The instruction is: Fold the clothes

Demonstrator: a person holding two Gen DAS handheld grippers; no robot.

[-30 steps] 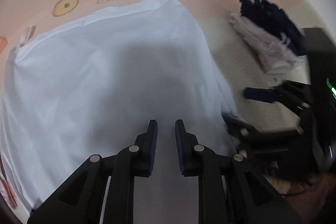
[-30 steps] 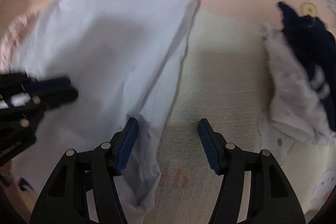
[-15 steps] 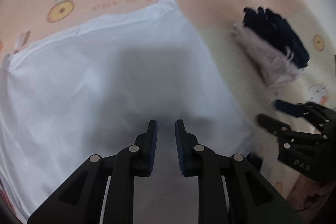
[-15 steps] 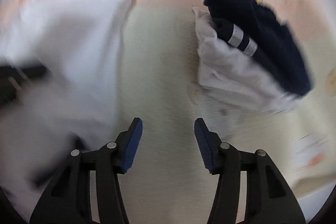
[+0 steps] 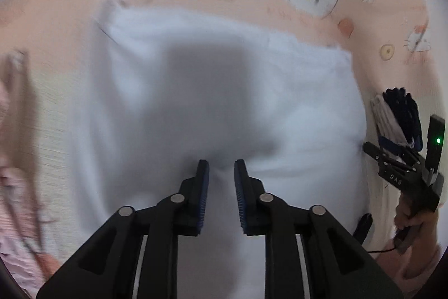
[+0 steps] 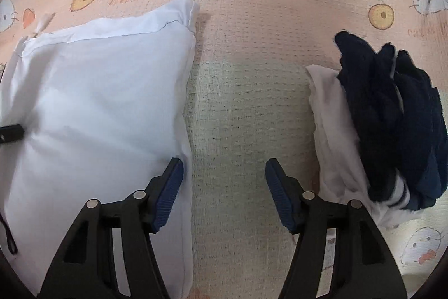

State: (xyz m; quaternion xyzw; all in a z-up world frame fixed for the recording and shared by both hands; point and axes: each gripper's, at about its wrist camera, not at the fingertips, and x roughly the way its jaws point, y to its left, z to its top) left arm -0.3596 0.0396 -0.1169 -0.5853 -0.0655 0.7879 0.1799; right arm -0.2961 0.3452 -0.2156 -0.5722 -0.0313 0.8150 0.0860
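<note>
White cloth lies folded flat on the cartoon-print blanket, its right edge running just beside the right tool, whose jaws stand wide apart over a bare strip of blanket. Beyond that strip sits a pile of dark and white clothes. Left tool hovers over the cloth's near edge, jaws slightly apart with nothing between them.

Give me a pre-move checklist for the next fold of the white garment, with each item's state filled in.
1. White garment lies flat on the mat: ok.
2. Right gripper open, empty: ok.
3. Left gripper free of cloth: ok; its gap is narrow and hangs over the garment.
4. Garment's right edge within the right gripper's reach: ok.
5. Folded pile apart from the garment: ok.
6. Garment's near hem visible: cannot tell.
</note>
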